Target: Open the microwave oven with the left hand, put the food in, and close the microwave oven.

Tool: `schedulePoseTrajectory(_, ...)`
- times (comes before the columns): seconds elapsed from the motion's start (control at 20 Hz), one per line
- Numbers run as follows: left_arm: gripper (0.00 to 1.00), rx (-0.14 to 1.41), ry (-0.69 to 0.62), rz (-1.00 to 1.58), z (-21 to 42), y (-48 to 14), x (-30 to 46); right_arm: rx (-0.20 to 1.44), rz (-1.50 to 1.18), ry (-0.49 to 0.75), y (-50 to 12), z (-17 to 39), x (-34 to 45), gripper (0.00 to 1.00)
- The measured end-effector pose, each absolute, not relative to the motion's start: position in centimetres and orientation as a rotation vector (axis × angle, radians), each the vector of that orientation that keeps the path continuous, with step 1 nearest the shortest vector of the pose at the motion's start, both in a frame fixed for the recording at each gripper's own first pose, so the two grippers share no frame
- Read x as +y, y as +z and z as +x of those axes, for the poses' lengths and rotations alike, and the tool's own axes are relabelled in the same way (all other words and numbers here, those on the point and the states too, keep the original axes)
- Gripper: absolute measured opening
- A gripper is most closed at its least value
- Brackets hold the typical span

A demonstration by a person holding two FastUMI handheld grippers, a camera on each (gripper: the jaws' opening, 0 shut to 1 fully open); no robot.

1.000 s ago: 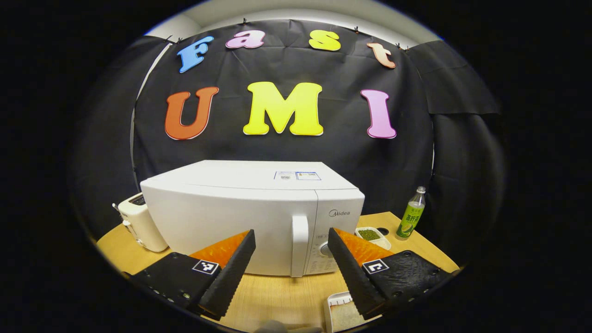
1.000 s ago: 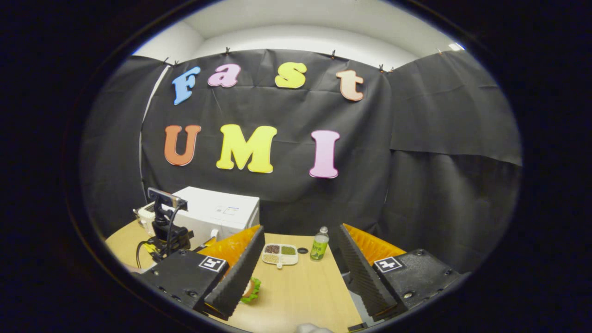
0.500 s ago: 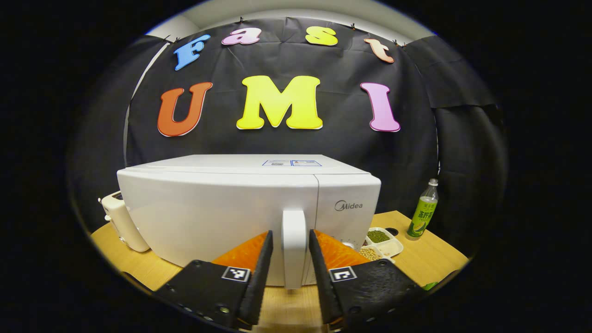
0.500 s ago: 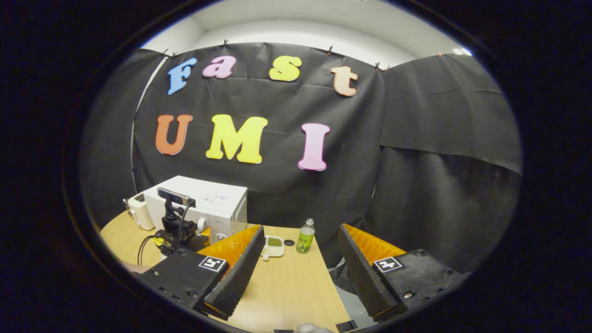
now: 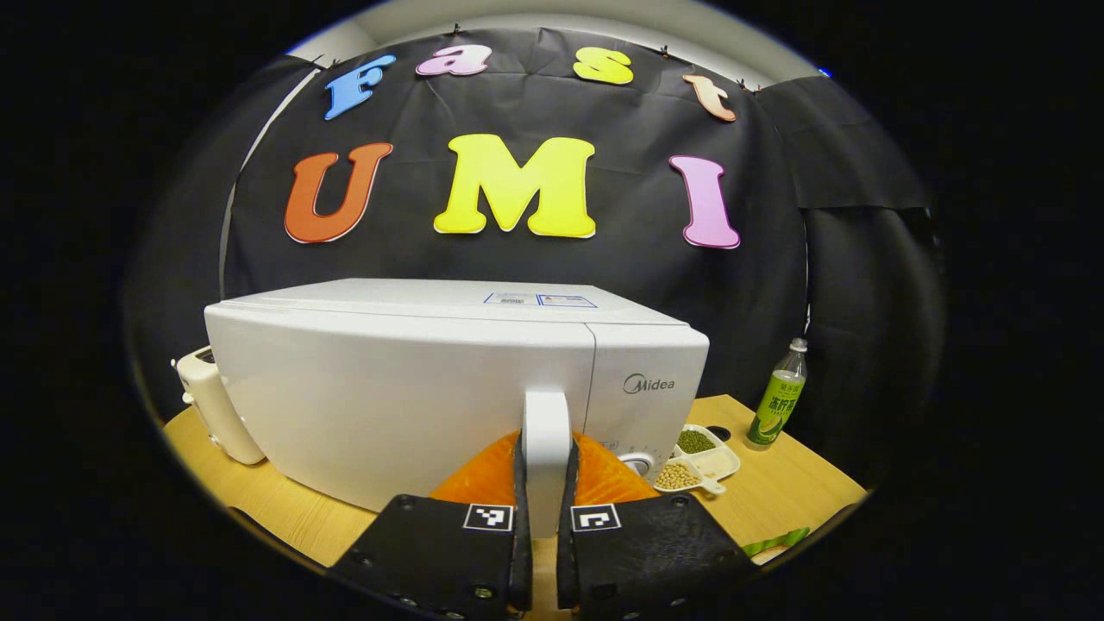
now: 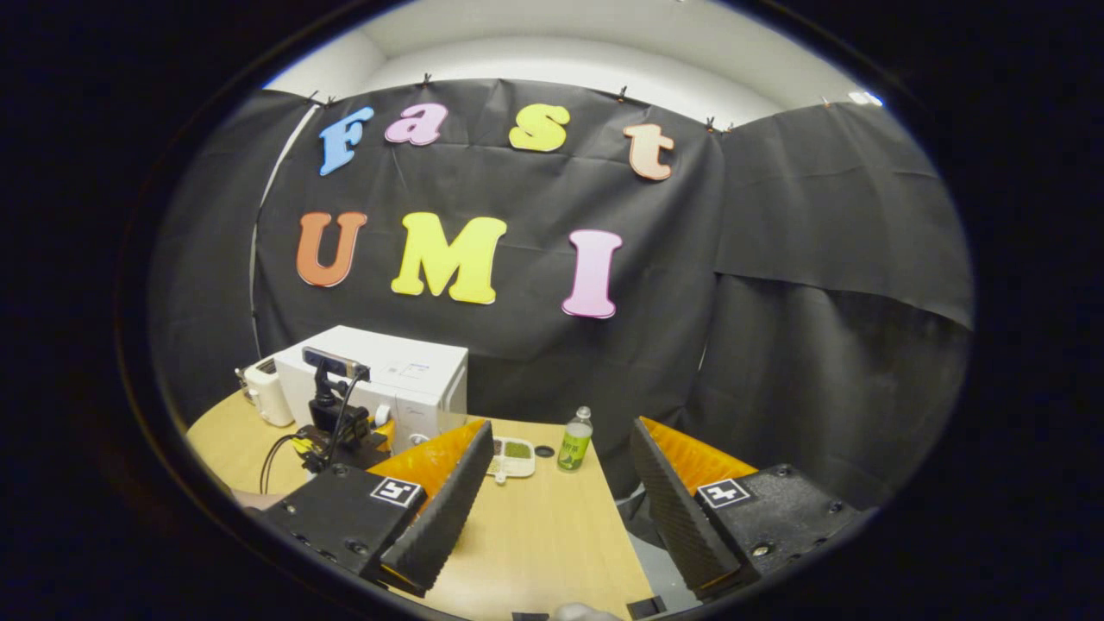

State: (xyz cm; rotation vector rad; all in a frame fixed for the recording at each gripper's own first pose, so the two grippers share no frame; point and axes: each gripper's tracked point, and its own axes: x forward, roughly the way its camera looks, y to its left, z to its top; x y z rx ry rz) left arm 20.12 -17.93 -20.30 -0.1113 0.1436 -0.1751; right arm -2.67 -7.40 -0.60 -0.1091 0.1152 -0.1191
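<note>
The white microwave oven point(image 5: 405, 388) stands on the wooden table with its door closed. Its upright white door handle point(image 5: 545, 423) is right in front of me in the left gripper view. My left gripper point(image 5: 545, 448) is shut on that handle, one finger pressing each side. In the right gripper view the microwave point(image 6: 414, 379) is far off at the left, with the left gripper point(image 6: 382, 427) at its front. My right gripper point(image 6: 559, 431) hangs open over the table with nothing between its fingers. A green strip point(image 5: 774, 542) lies on the table at the lower right.
A white toaster point(image 5: 211, 405) stands to the left of the microwave. A divided white dish of beans point(image 5: 700, 457) and a green bottle point(image 5: 779, 397) sit to its right. The wooden table point(image 6: 535, 535) ends at an edge near the right gripper's right finger.
My left gripper moved in onto the door handle and went from wide open to shut on it. The right gripper stayed open and barely shifted.
</note>
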Motion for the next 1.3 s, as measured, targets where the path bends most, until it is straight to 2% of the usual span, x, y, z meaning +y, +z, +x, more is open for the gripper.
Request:
schedulePoseTrajectory(0.15,0.10,0.154,-0.192,-0.109,19.7,-20.2,-17.8,0.111,-0.107,-0.101,-0.4,-2.4,-6.8,0.96)
schedulePoseTrajectory(0.2,0.05,0.169,-0.193,-0.116,19.2,-20.6,-17.8,0.109,-0.106,-0.095,-0.4,-2.4,-6.7,1.00)
schedulePoseTrajectory(0.25,0.05,0.155,-0.199,-0.112,18.3,-20.6,-17.6,0.105,-0.107,-0.092,-0.3,-2.3,-6.6,0.96)
schedulePoseTrajectory(0.35,0.05,0.106,-0.214,-0.077,16.4,-20.2,-17.2,0.102,-0.114,-0.082,-0.3,-2.2,-6.3,0.96)
schedulePoseTrajectory(0.65,0.06,0.116,-0.277,-0.055,11.9,-20.9,-15.5,0.112,-0.093,-0.017,-1.2,-1.6,-4.0,0.96)
schedulePoseTrajectory(0.7,0.14,0.117,-0.269,-0.048,11.5,-20.9,-15.0,0.115,-0.095,-0.006,-1.4,-1.7,-3.6,1.00)
schedulePoseTrajectory(0.75,0.19,0.121,-0.267,-0.054,11.1,-21.0,-14.6,0.114,-0.094,0.001,-1.3,-1.7,-3.3,0.96)
schedulePoseTrajectory(0.8,0.27,0.129,-0.257,-0.064,10.8,-21.0,-14.2,0.117,-0.089,0.012,-1.3,-2.0,-2.9,1.00)
schedulePoseTrajectory(0.85,0.29,0.134,-0.245,-0.062,10.4,-20.9,-13.7,0.112,-0.087,0.028,-1.2,-2.3,-2.3,0.96)
schedulePoseTrajectory(0.9,0.29,0.130,-0.223,-0.048,10.4,-20.8,-12.9,0.105,-0.094,0.037,-0.9,-2.5,-1.9,0.96)
schedulePoseTrajectory(0.95,0.40,0.133,-0.208,-0.043,10.5,-20.7,-12.2,0.101,-0.107,0.044,-0.8,-2.6,-1.8,0.96)
schedulePoseTrajectory(1.0,0.71,0.131,-0.198,-0.043,10.4,-20.6,-11.6,0.097,-0.116,0.049,-0.9,-2.8,-1.7,0.96)
schedulePoseTrajectory(1.05,0.70,0.130,-0.190,-0.049,10.3,-20.5,-11.1,0.092,-0.118,0.053,-0.7,-2.9,-1.6,1.00)
schedulePoseTrajectory(1.1,0.93,0.138,-0.199,-0.056,10.0,-20.6,-11.0,0.088,-0.117,0.054,-0.6,-2.9,-1.6,1.00)
schedulePoseTrajectory(1.15,0.89,0.150,-0.203,-0.059,9.6,-20.9,-11.0,0.086,-0.115,0.057,-0.5,-2.9,-1.5,1.00)
schedulePoseTrajectory(1.2,0.99,0.150,-0.204,-0.054,9.2,-20.8,-10.7,0.086,-0.111,0.060,-0.6,-3.0,-1.3,0.96)
schedulePoseTrajectory(1.3,0.98,0.154,-0.200,-0.036,8.4,-20.7,-10.1,0.088,-0.106,0.071,-0.8,-3.1,-0.8,0.96)
